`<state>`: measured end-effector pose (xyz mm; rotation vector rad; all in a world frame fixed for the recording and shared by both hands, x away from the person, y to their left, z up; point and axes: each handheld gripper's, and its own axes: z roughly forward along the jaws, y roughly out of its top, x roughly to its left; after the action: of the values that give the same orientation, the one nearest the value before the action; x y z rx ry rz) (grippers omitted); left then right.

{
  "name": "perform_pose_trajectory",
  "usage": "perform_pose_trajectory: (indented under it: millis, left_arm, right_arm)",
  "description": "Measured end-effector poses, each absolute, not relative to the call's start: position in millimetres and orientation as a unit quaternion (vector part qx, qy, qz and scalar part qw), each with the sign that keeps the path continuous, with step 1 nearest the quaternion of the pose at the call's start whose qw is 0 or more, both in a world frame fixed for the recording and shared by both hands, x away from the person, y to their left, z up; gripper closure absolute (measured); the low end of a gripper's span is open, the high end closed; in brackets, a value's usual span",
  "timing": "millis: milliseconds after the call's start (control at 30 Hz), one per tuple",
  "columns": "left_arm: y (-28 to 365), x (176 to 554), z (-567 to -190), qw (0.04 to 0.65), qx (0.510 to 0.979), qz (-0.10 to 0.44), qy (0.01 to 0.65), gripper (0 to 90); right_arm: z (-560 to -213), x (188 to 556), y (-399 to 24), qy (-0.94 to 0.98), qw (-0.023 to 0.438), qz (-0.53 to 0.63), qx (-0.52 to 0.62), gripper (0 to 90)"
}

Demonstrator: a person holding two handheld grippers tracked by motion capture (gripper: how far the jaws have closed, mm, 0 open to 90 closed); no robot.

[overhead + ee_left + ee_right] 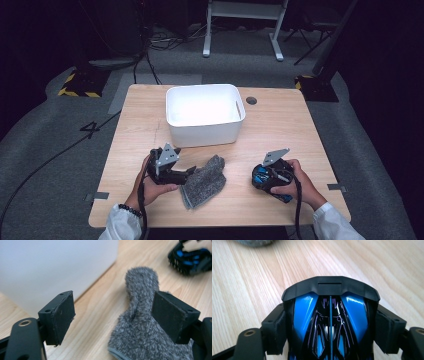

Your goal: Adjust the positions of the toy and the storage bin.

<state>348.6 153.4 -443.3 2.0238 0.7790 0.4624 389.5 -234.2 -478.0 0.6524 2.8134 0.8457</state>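
**Toy car gripped, sock not yet picked up, bin empty**

We hold the right hand-held gripper [264, 176] low over the desk [280, 125], near its front right part. In the right gripper view its two jaws press on either flank of a blue and black toy car [329, 322], so we read it as clamped on the car. The car sits at or just above the wood; we cannot tell whether it is lifted.

The left hand-held gripper [187, 172] stands with its jaws apart. In the left gripper view the grey fuzzy sock [140, 322] lies flat on the desk, partly between the jaws and nearer the right-hand one; the pads do not press on it. From above, the sock lies just in front of the white plastic bin [204, 114], a little apart from its wall, between our two hands.

The bin looks empty as far as the high view lets us see into it.

Our judgement: the work reads as clearing both items into the bin, and it is at an early stage. One grasp is made. Left to do: close on the sock, lift both, carry them over the rim, let go.
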Motion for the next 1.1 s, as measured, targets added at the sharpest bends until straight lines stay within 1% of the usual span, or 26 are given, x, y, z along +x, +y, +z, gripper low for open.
perform_pose_trajectory:
  millis: [100, 267, 433, 567, 667, 767, 867, 933, 1100]
  left_arm:
    - [158.5, 350.2, -440.0, 0.446, 0.813, 0.196, 0.317, 18.4]
    - [166.3, 354.8, -436.8, 0.453, 0.806, 0.197, 0.327, 17.8]
    - [173.1, 356.4, -431.3, 0.463, 0.798, 0.197, 0.333, 17.5]
    - [176.6, 355.3, -422.6, 0.485, 0.781, 0.200, 0.339, 17.6]
    - [177.1, 356.1, -415.0, 0.494, 0.769, 0.213, 0.345, 17.6]
    - [177.4, 360.2, -409.2, 0.510, 0.753, 0.217, 0.356, 17.6]
    - [178.3, 364.8, -402.8, 0.521, 0.736, 0.220, 0.372, 17.6]
    - [178.8, 367.6, -399.1, 0.517, 0.729, 0.228, 0.387, 17.5]
    - [181.8, 377.3, -392.4, 0.518, 0.717, 0.240, 0.399, 17.5]
  right_arm:
    - [-479.4, 388.7, -237.0, 0.934, 0.062, 0.280, 0.214, 25.0]
    - [-483.4, 389.3, -239.6, 0.936, 0.051, 0.275, 0.215, 24.7]
    - [-484.6, 389.2, -239.9, 0.937, 0.056, 0.275, 0.208, 23.9]
    - [-485.5, 389.1, -240.7, 0.934, 0.056, 0.283, 0.209, 21.0]
    - [-485.5, 388.2, -240.9, 0.934, 0.060, 0.283, 0.210, 21.3]
    - [-486.9, 387.0, -240.4, 0.936, 0.067, 0.277, 0.206, 20.0]
    - [-486.6, 386.0, -239.4, 0.937, 0.066, 0.276, 0.204, 20.7]
    - [-486.7, 385.5, -238.5, 0.938, 0.067, 0.275, 0.201, 20.1]
    - [-487.2, 385.2, -237.9, 0.937, 0.067, 0.277, 0.201, 19.2]
